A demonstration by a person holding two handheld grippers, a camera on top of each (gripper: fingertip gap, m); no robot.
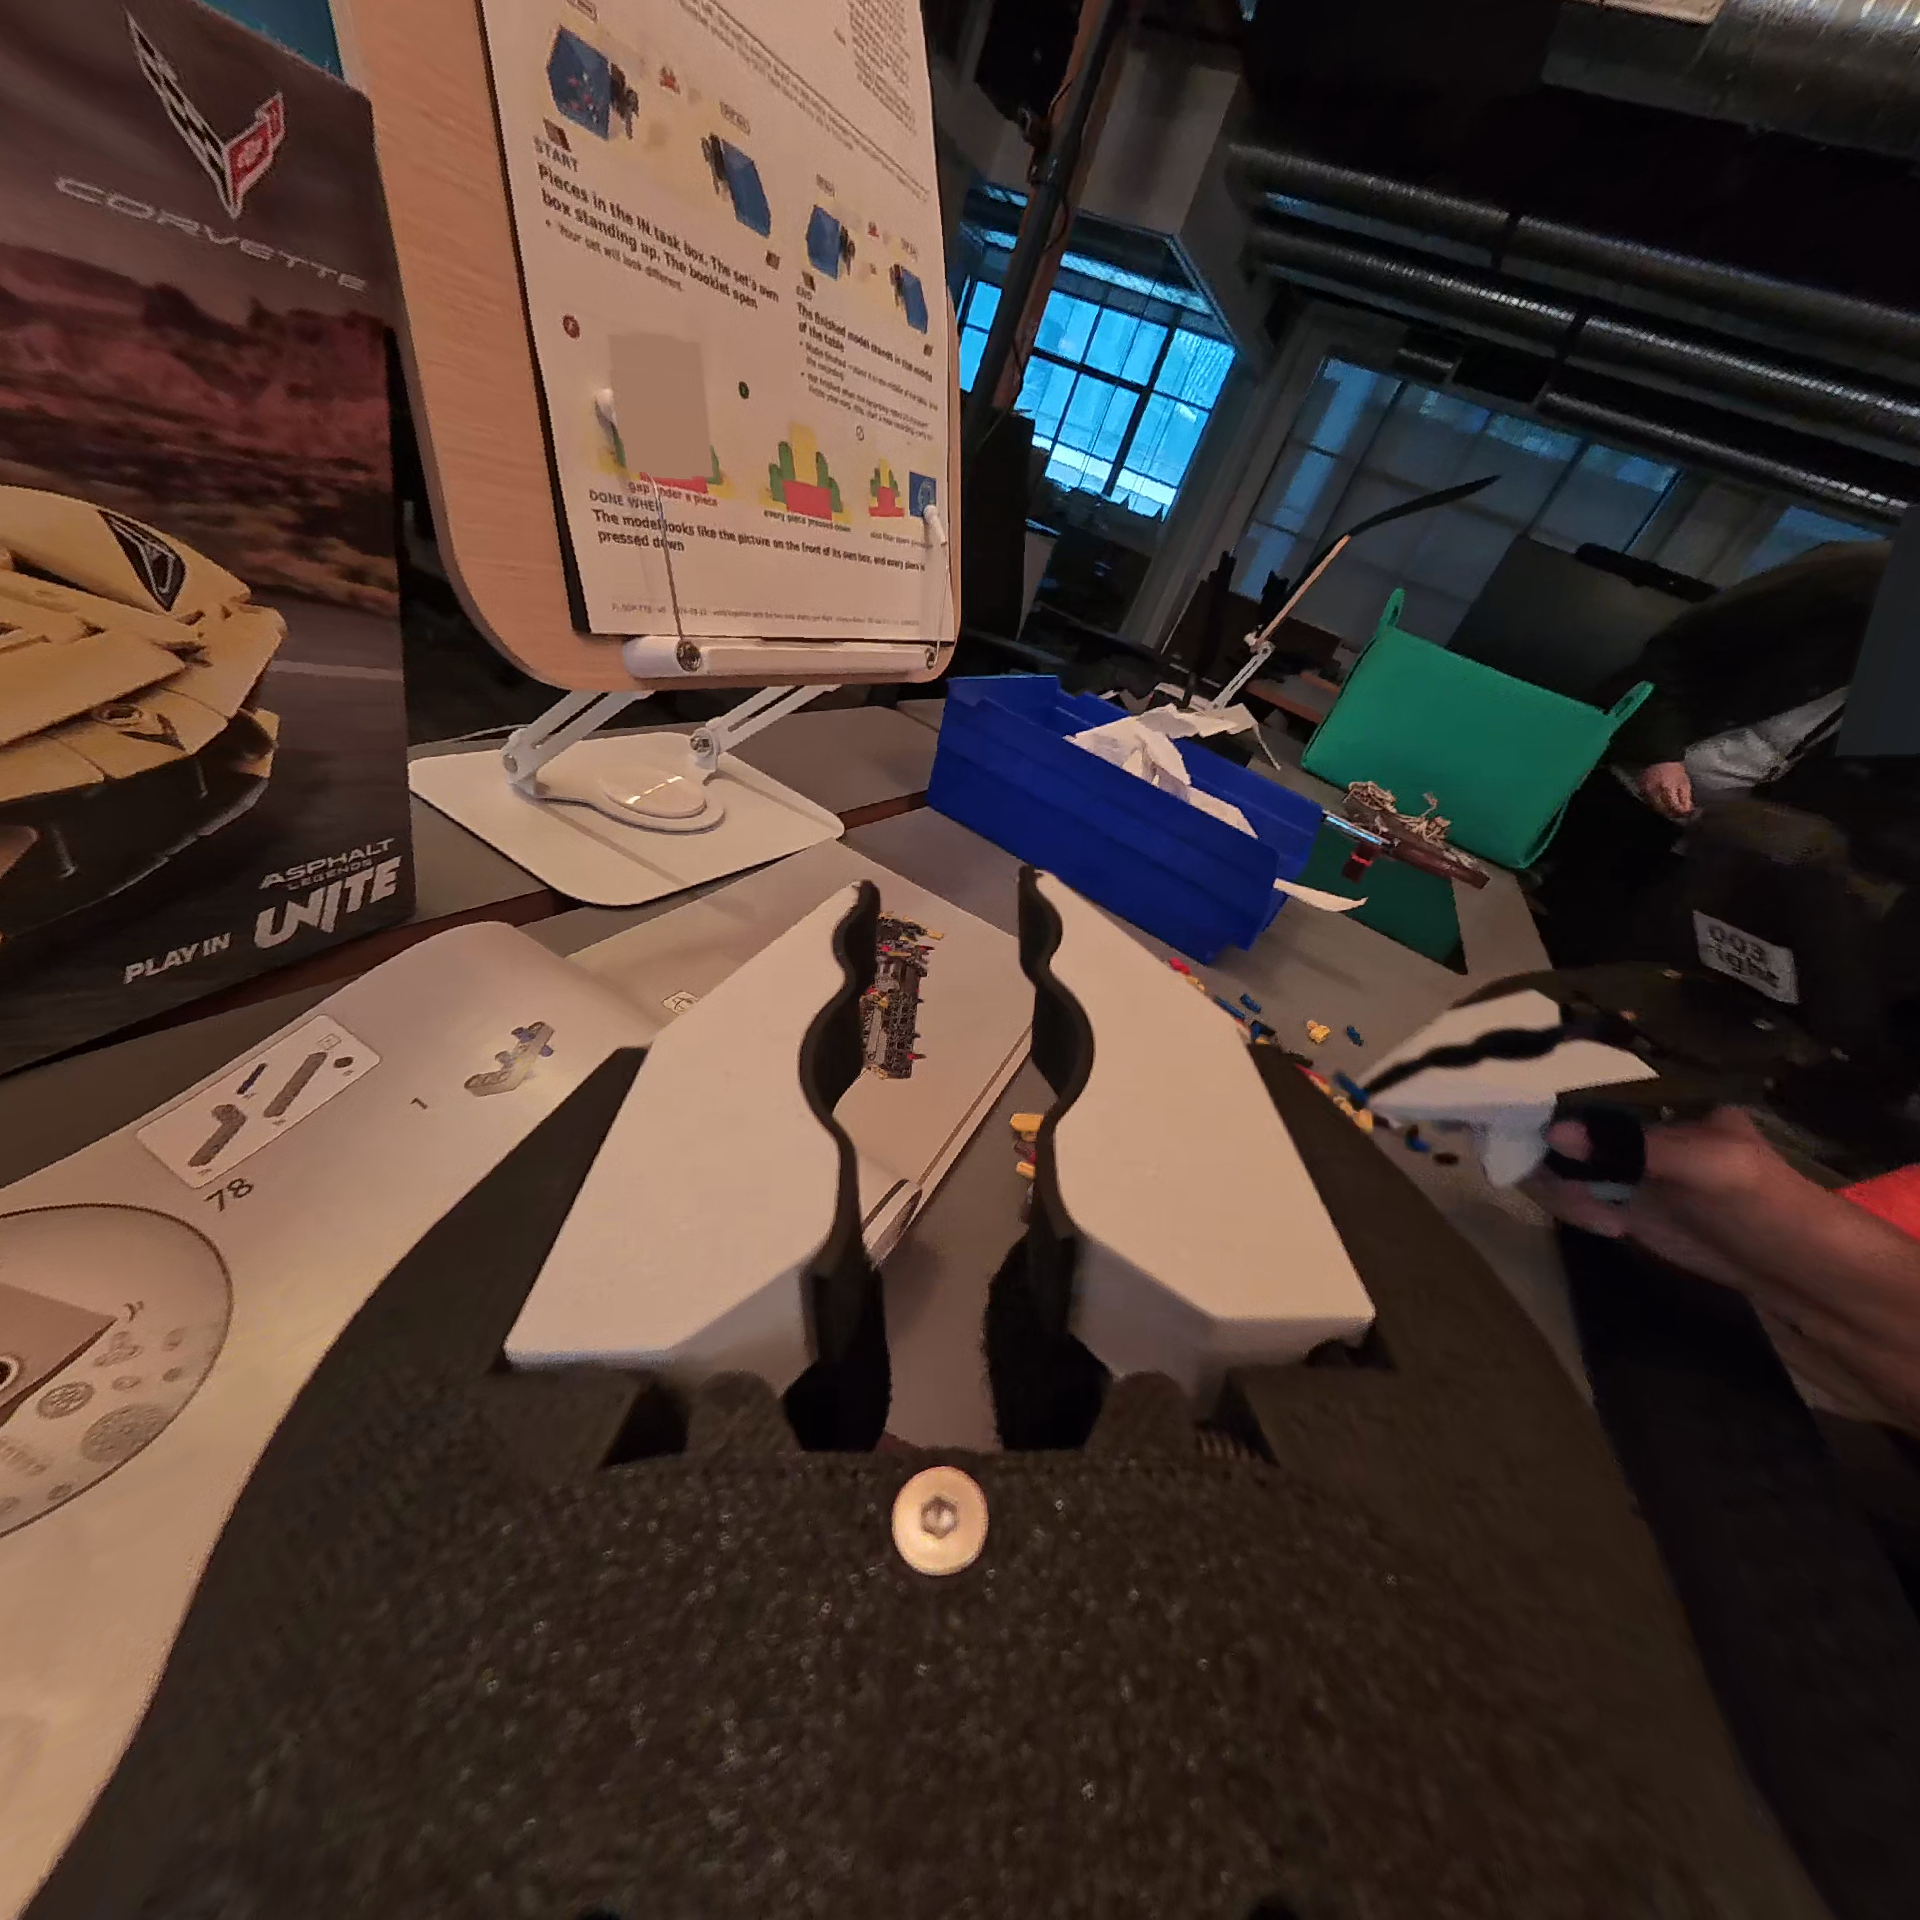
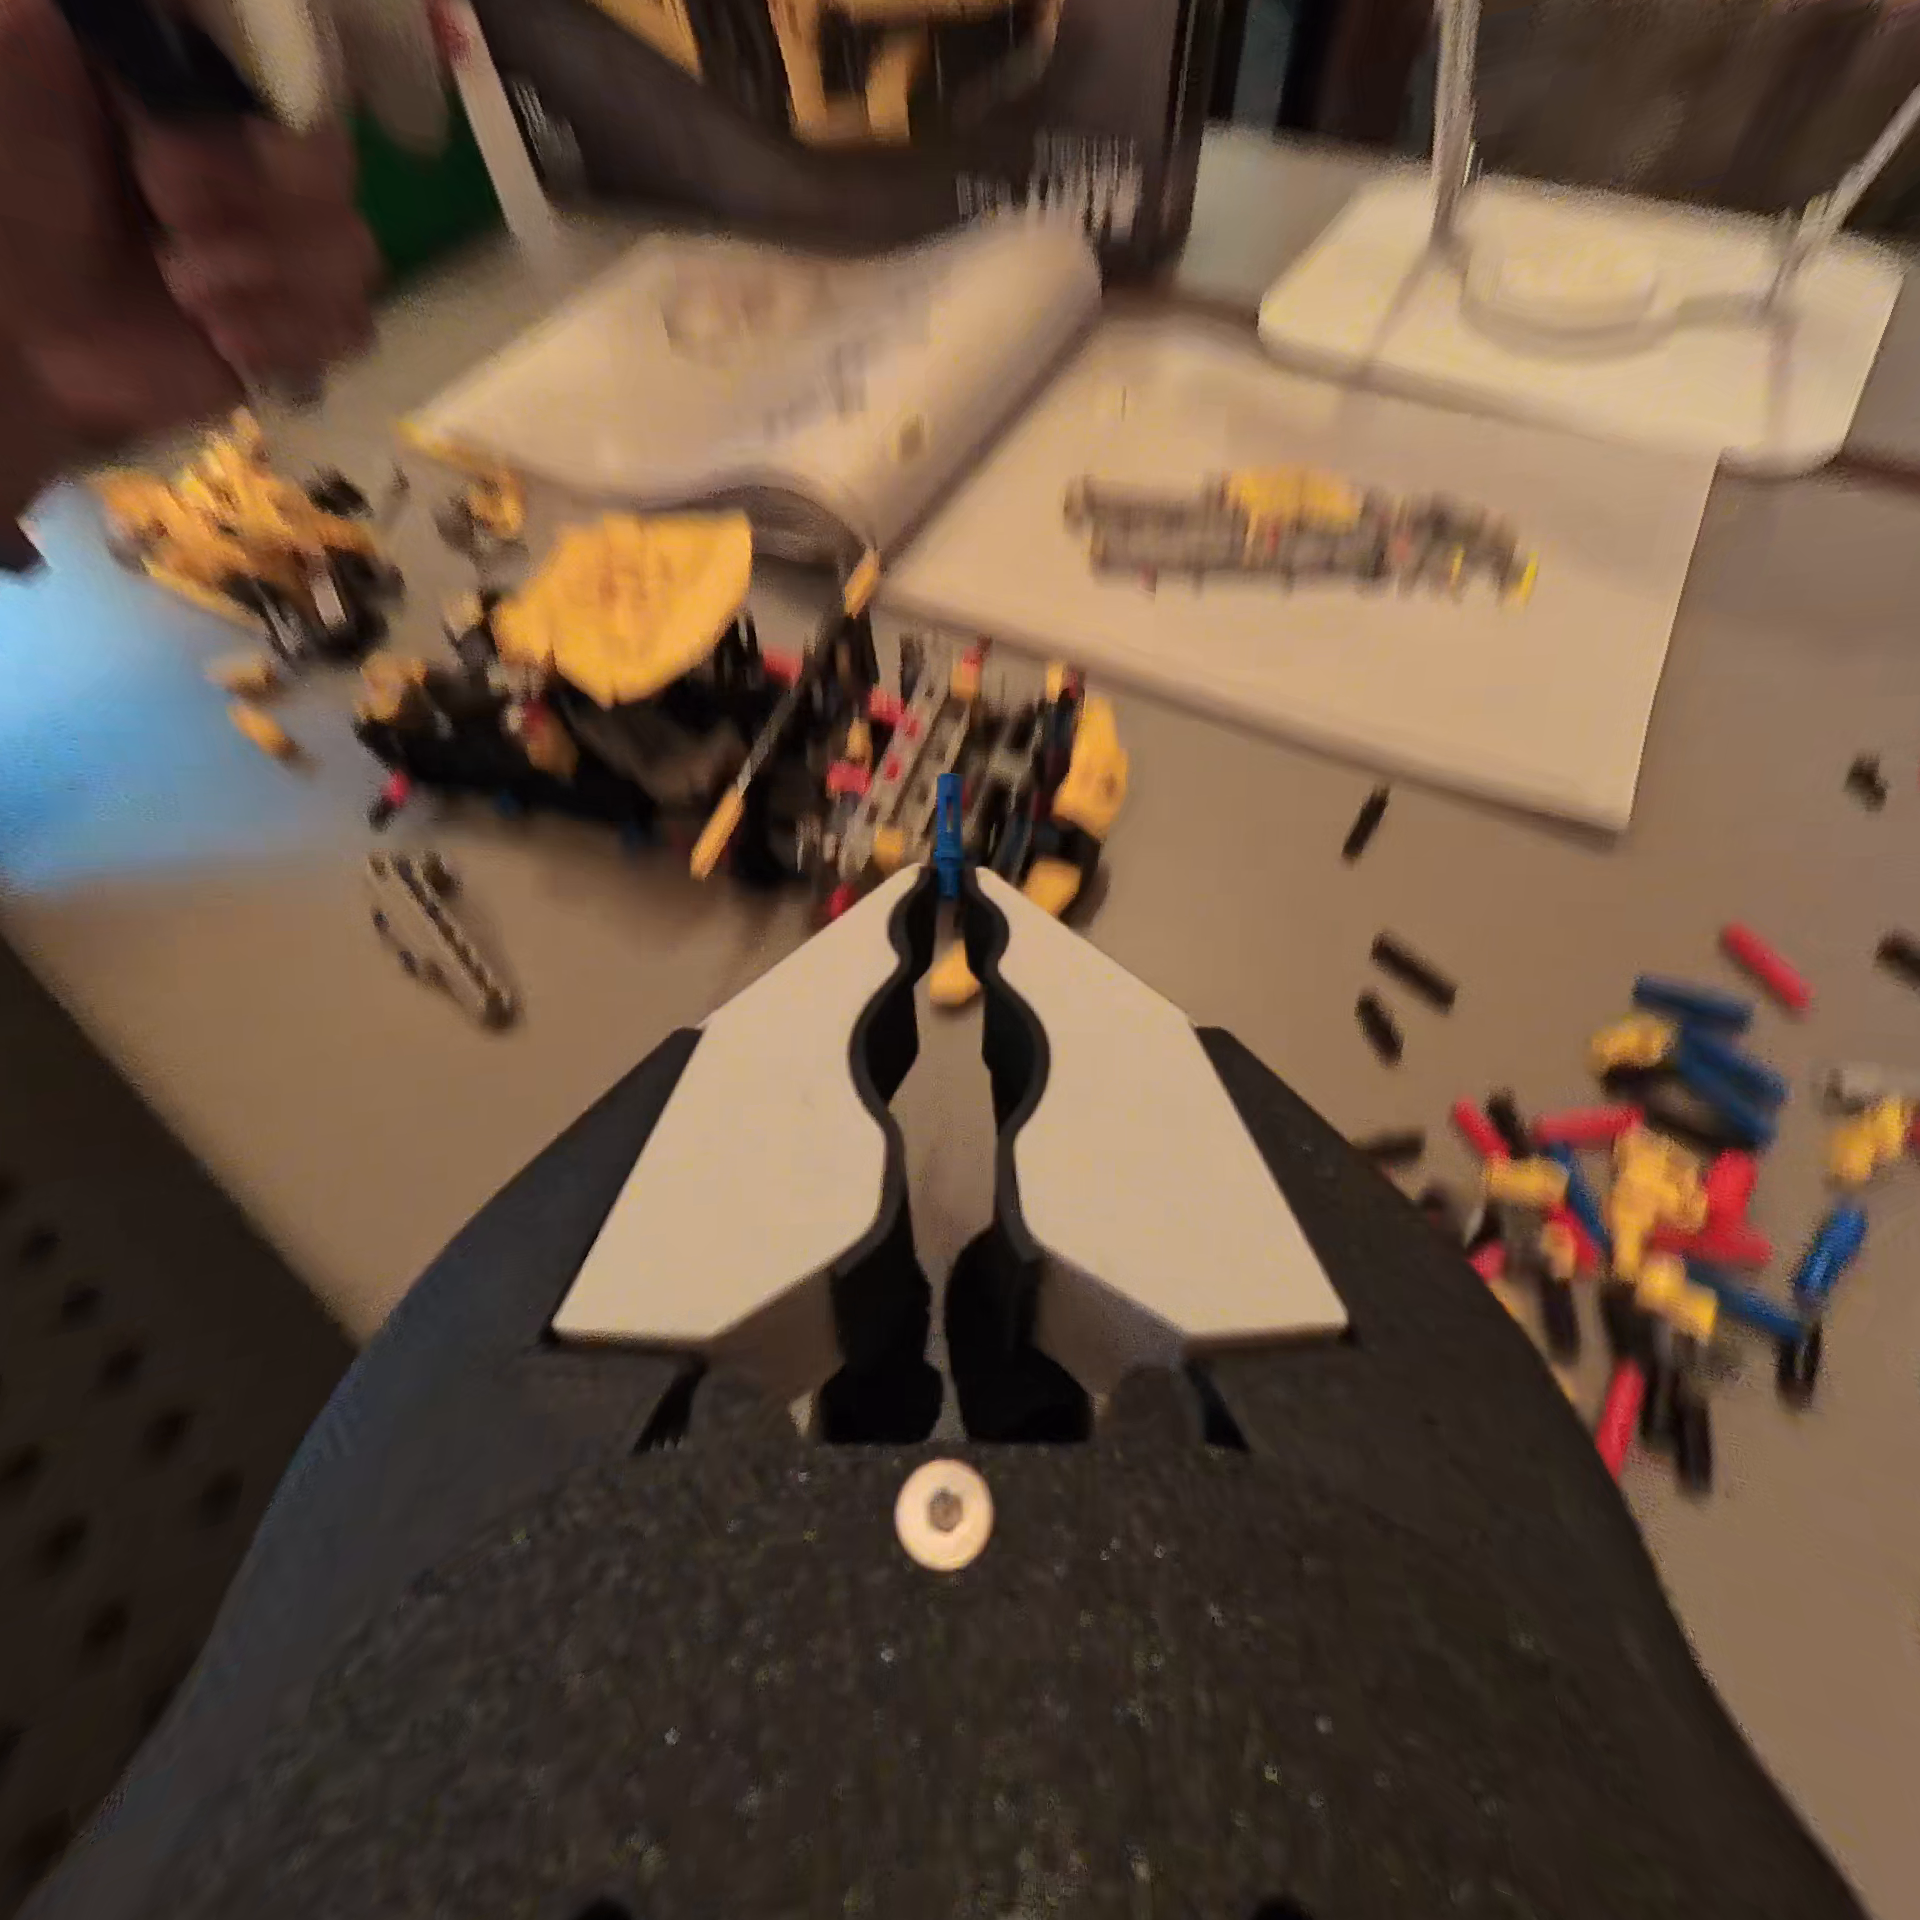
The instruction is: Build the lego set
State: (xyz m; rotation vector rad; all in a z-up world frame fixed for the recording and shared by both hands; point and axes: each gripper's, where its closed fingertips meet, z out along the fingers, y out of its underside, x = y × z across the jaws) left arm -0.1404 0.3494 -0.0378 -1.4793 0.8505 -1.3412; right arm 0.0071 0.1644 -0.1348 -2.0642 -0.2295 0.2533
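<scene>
My right gripper is shut on a small blue pin. The pin sticks out forward past the fingertips, above the table. Beyond it lies the partly built yellow and black model, blurred by motion. My left gripper is open and empty, held above the open instruction booklet. The right gripper also shows in the left wrist view, shut, held by a hand at the right edge. The booklet lies open in the right wrist view too.
Loose red, blue, yellow and black pieces lie at the right. A blue bin with crumpled paper, a green bag, a document stand and the set's box stand at the back. A person stands at far right. My hands' fingertips stand some 25 centimeters from each other.
</scene>
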